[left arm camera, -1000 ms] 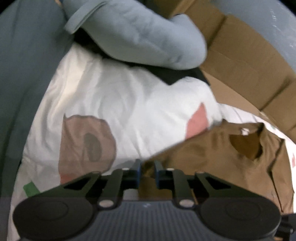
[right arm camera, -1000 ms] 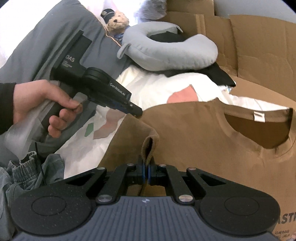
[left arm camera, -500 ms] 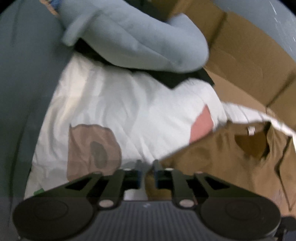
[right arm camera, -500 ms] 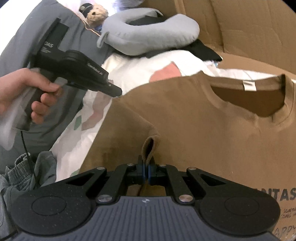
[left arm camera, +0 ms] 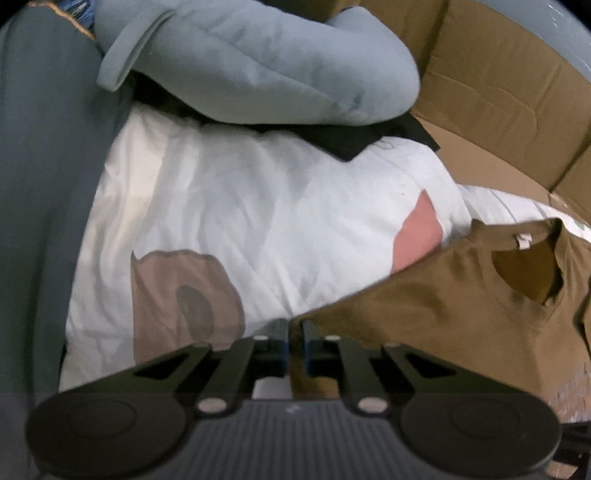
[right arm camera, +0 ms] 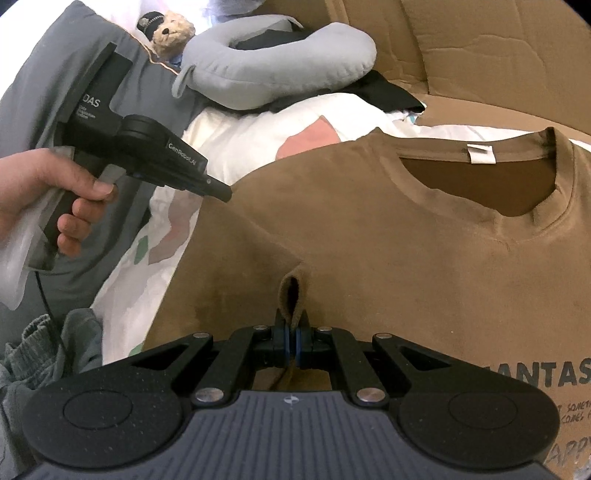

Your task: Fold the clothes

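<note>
A brown T-shirt (right arm camera: 406,240) with a white neck label (right arm camera: 480,153) lies spread over the white printed bedding (left arm camera: 240,221). My right gripper (right arm camera: 293,334) is shut on a small upright fold of its sleeve edge. My left gripper (left arm camera: 295,332) sits at the shirt's shoulder edge, its jaws closing with brown cloth pinched between the pads. In the right wrist view a hand (right arm camera: 44,192) holds the left gripper (right arm camera: 221,194), whose tip touches the shirt's far left edge. The shirt (left arm camera: 461,295) runs off to the right in the left wrist view.
A grey neck pillow (right arm camera: 277,70) lies on a black garment (right arm camera: 388,94) behind the shirt, with a teddy bear (right arm camera: 171,31) beside it. Cardboard (right arm camera: 480,55) stands at the back and right. A grey-green crumpled garment (right arm camera: 29,350) lies at the lower left.
The left jaws widened briefly at the shirt's edge and have narrowed on it again. The right gripper has sunk a little with its fold, and the shirt lies flatter and nearer.
</note>
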Demonstrator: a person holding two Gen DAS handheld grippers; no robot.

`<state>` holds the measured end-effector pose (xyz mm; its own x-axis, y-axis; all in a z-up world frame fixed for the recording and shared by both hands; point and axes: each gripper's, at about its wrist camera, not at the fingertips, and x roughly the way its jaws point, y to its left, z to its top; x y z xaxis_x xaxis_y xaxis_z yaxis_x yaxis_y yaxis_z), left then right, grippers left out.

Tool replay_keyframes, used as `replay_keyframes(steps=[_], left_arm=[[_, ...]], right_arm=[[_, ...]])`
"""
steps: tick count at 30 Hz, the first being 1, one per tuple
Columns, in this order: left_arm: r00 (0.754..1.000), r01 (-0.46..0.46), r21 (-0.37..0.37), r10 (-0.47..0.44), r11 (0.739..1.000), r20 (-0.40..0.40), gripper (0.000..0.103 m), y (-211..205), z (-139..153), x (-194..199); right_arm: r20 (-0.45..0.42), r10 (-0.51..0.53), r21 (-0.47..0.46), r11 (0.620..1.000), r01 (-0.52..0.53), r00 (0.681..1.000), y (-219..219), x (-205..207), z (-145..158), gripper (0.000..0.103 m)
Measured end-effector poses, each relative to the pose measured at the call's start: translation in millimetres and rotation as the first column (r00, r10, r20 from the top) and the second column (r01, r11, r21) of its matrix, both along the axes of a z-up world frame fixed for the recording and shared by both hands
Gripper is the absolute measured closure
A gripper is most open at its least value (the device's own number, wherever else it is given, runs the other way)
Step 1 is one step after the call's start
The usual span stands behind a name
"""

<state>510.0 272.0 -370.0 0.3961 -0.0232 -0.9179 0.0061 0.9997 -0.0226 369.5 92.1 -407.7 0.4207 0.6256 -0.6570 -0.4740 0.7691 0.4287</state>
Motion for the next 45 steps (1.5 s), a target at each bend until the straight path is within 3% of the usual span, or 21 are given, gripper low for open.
replay_keyframes(steps=[2,5,11,16,19,23,33,39,40,41,44,45], left_arm=[[0.999,-0.032,-0.023,0.032,0.999,0.002,0.091,3.0,1.3,-0.6],[0.999,-0.034,-0.016,0.035,0.999,0.041,0.084,4.8,14.6,-10.6],[0.996,-0.043,-0.045,0.046,0.998,0.075,0.094,14.0,35.1,-30.6],[0.999,-0.009,-0.083,0.013,0.996,0.044,0.096,3.1,28.7,-37.5],[1.0,0.007,-0.097,-0.006,0.995,0.008,0.098,-4.5,17.2,-37.1],[1.0,-0.023,-0.075,0.021,0.997,-0.015,0.103,-5.8,0.6,-31.2],[0.996,-0.086,-0.017,0.086,0.996,0.013,0.101,-1.8,-17.4,-21.0],[0.994,-0.101,-0.028,0.102,0.994,0.038,0.099,-3.7,-5.1,-36.5],[0.994,-0.104,-0.032,0.105,0.994,0.043,0.09,-3.6,-1.4,-41.3],[0.994,-0.098,-0.032,0.1,0.995,0.047,0.085,-4.7,2.5,-47.0],[0.996,-0.07,-0.037,0.072,0.997,0.051,0.085,-10.0,13.4,-64.0],[0.997,-0.061,-0.04,0.063,0.997,0.052,0.085,-11.1,16.5,-69.9]], right_arm=[[0.006,0.015,-0.013,1.0,-0.015,1.0,3.3,5.7,-8.4,0.101],[-0.077,-0.012,0.05,0.999,0.016,0.997,-6.2,15.4,-21.6,0.099],[-0.092,-0.037,0.118,0.992,0.048,0.995,-19.7,19.5,-22.1,0.086],[-0.164,-0.084,0.17,0.979,0.112,0.983,-27.6,31.0,-30.0,0.086],[-0.165,-0.092,0.167,0.979,0.119,0.982,-27.6,34.1,-30.8,0.102],[-0.145,-0.096,0.16,0.98,0.119,0.985,-25.9,34.6,-26.7,0.102],[-0.149,-0.136,0.169,0.972,0.161,0.979,-34.7,42.2,-32.4,0.1],[-0.153,-0.147,0.148,0.974,0.169,0.977,-39.6,40.9,-28.5,0.09],[-0.145,-0.145,0.137,0.977,0.165,0.979,-39.9,39.8,-26.0,0.088],[-0.14,-0.147,0.131,0.978,0.165,0.979,-41.3,38.9,-23.4,0.083],[-0.127,-0.157,0.107,0.979,0.171,0.979,-45.8,35.0,-17.5,0.065],[-0.123,-0.161,0.096,0.98,0.173,0.979,-47.0,33.6,-16.0,0.063]])
